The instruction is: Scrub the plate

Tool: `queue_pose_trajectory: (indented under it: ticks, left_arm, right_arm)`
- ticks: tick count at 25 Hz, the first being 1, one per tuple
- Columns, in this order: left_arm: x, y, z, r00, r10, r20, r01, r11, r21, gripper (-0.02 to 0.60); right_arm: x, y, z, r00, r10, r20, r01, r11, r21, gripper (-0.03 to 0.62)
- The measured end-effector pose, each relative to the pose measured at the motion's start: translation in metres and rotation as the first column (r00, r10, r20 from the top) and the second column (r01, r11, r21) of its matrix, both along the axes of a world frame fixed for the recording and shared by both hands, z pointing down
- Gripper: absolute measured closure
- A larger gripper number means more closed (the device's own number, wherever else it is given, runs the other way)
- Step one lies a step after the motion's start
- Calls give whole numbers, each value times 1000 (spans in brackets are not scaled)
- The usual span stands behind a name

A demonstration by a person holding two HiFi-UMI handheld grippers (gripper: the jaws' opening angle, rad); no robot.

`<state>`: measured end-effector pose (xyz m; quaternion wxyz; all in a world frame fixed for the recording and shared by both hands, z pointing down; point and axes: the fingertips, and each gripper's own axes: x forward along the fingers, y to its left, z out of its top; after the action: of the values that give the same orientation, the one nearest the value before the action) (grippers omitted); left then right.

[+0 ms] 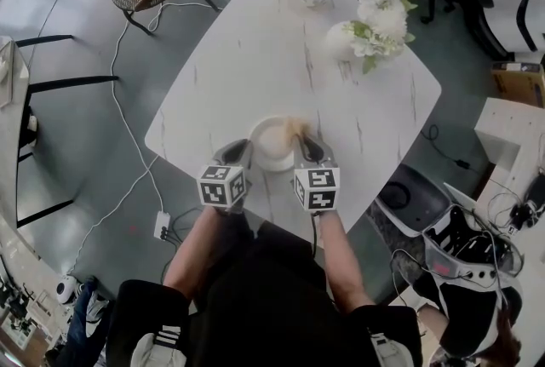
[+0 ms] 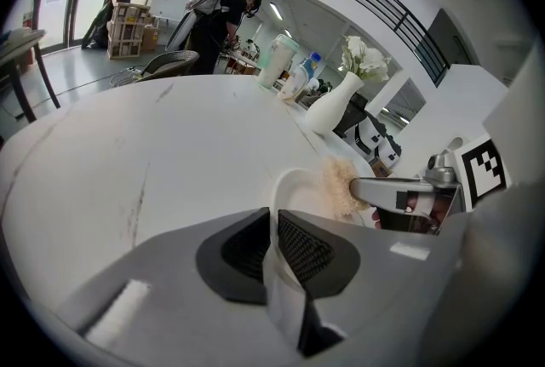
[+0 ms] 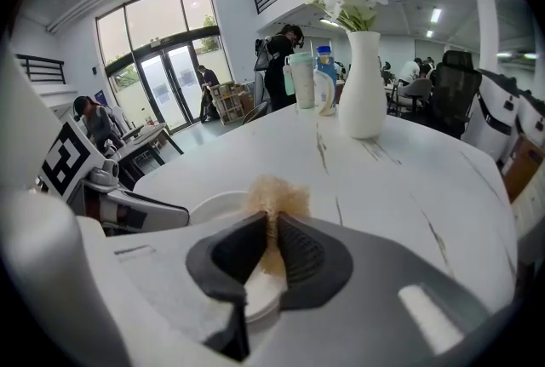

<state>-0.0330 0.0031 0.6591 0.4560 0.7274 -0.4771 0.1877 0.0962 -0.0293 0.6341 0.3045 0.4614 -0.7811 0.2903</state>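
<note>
The plate (image 1: 272,144) sits at the table's (image 1: 255,59) near edge. The left gripper (image 2: 272,231) is clamped on its left rim, pads pressing the white wall. The right gripper (image 3: 271,242) pinches a tan fibrous scrubber (image 3: 277,197) over the plate's right side, seemingly brushing it. A vase (image 1: 345,40) stands toward the far right corner.
</note>
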Motion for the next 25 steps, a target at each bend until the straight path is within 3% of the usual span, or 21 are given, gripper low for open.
queue_pose_trajectory:
  ticks: [11, 25]
  left_arm:
    - [0, -1, -1, 1000, -7, -9, 7, 1000, 0, 545]
    - [0, 0, 0, 1000, -13, -20, 13, 1000, -1, 546]
  right_arm:
    - [-18, -3, -45, 998, -33, 58, 28, 996, 83, 553]
    - [-66, 22, -40, 985, -133, 112, 128, 990, 51, 553]
